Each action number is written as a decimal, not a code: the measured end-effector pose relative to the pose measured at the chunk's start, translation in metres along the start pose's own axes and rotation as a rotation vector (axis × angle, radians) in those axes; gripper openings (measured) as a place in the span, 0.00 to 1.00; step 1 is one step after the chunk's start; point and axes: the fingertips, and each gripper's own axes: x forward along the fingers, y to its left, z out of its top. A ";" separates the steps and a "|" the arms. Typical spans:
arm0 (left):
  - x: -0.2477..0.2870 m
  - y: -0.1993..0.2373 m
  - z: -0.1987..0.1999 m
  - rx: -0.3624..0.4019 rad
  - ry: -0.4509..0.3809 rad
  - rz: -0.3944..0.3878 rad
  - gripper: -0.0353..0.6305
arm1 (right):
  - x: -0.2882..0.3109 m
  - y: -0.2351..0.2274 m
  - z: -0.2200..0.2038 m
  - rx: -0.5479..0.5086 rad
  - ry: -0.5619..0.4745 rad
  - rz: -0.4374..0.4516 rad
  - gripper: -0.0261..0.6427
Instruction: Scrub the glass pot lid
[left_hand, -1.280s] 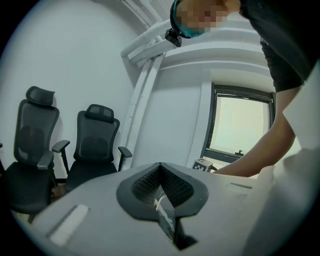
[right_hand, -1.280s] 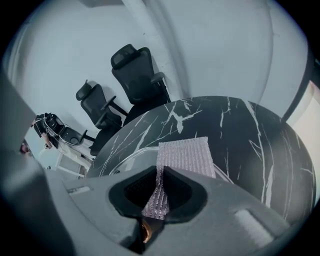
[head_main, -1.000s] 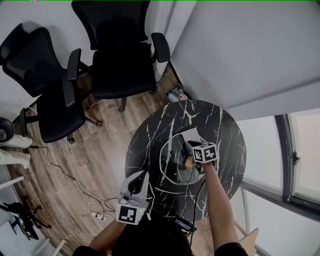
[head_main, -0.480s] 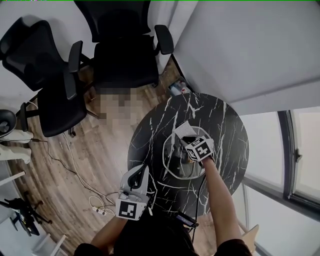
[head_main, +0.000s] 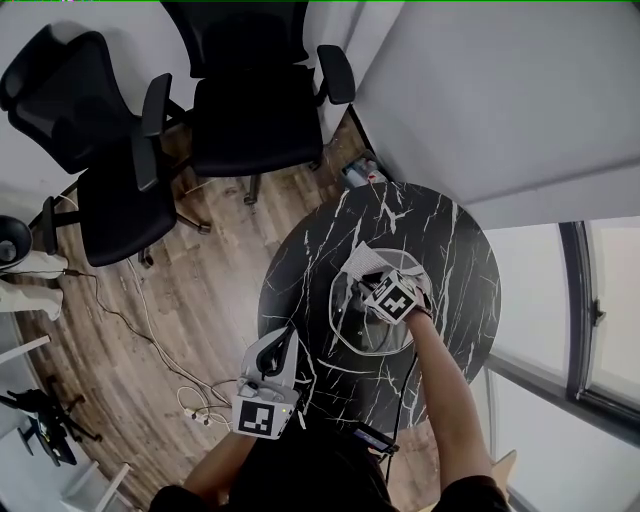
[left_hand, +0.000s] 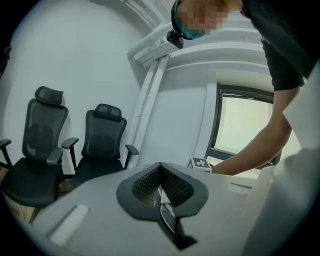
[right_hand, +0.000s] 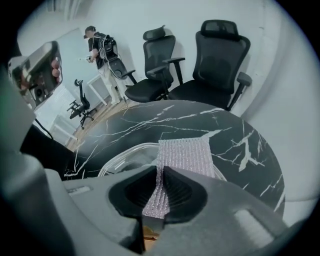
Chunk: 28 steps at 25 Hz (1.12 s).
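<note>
A glass pot lid lies flat on the round black marble table. My right gripper is over the lid, shut on a silver mesh scrubbing cloth that spreads out ahead of its jaws. In the right gripper view the cloth lies across the lid's rim, held in the right gripper. My left gripper hangs off the table's near-left edge, away from the lid. In the left gripper view the left gripper is shut with nothing held.
Two black office chairs stand on the wooden floor beyond the table. Cables trail on the floor at the left. A dark device sits at the table's near edge. A window runs along the right. A person stands far back.
My right gripper has slid the cloth a little towards the far left of the lid. The left gripper has stayed where it was.
</note>
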 end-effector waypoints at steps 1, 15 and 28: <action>-0.001 -0.001 -0.001 0.002 0.003 -0.004 0.06 | 0.002 0.004 0.001 -0.027 0.009 0.007 0.11; -0.011 0.003 0.001 0.002 -0.014 0.043 0.06 | 0.013 0.049 -0.003 -0.228 0.099 0.092 0.11; -0.028 -0.015 0.005 0.018 -0.033 0.055 0.06 | 0.023 0.095 -0.010 -0.294 0.129 0.111 0.11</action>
